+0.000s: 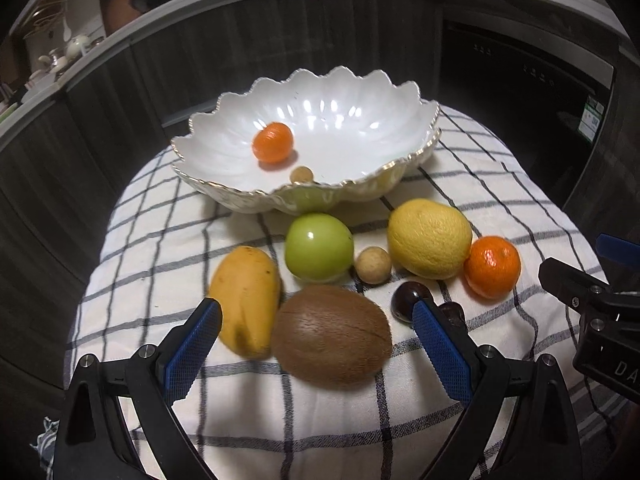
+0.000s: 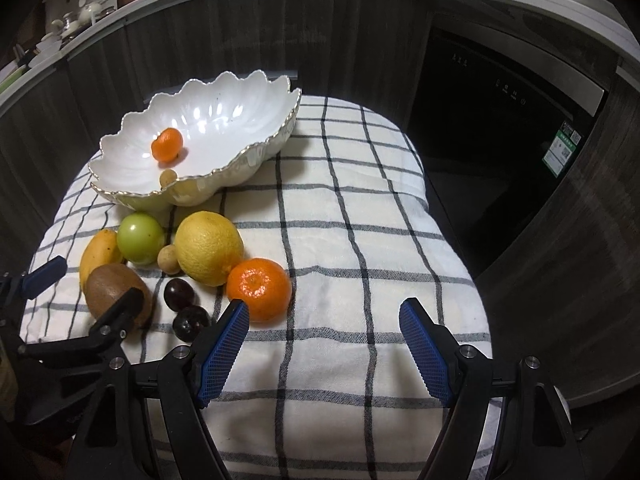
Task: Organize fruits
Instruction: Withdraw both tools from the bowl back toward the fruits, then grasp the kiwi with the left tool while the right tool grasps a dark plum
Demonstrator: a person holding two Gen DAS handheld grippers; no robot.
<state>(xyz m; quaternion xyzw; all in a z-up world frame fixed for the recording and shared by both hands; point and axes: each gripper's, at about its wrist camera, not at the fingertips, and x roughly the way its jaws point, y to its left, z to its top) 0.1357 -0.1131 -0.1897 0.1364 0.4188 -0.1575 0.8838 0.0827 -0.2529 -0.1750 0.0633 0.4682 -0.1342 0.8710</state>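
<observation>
A white scalloped bowl (image 1: 360,92) (image 2: 248,92) stands at the back of the checked cloth and holds a small orange (image 1: 273,142) and a small tan fruit (image 1: 301,175). In front of it lie a mango (image 1: 246,300), a green apple (image 1: 319,247), a tan longan (image 1: 373,265), a lemon (image 1: 429,238), an orange (image 1: 493,267) (image 2: 259,289), two dark plums (image 2: 179,293) and a brown kiwi (image 1: 332,336) (image 2: 116,292). My left gripper (image 1: 316,316) is open, with the kiwi between its blue pads. My right gripper (image 2: 324,316) is open over bare cloth, just right of the orange.
The checked cloth (image 2: 360,208) covers a small rounded table that drops off on all sides. Dark wood cabinet fronts (image 2: 240,28) curve behind it, and a black appliance (image 2: 500,128) stands at the right. A cluttered counter runs above.
</observation>
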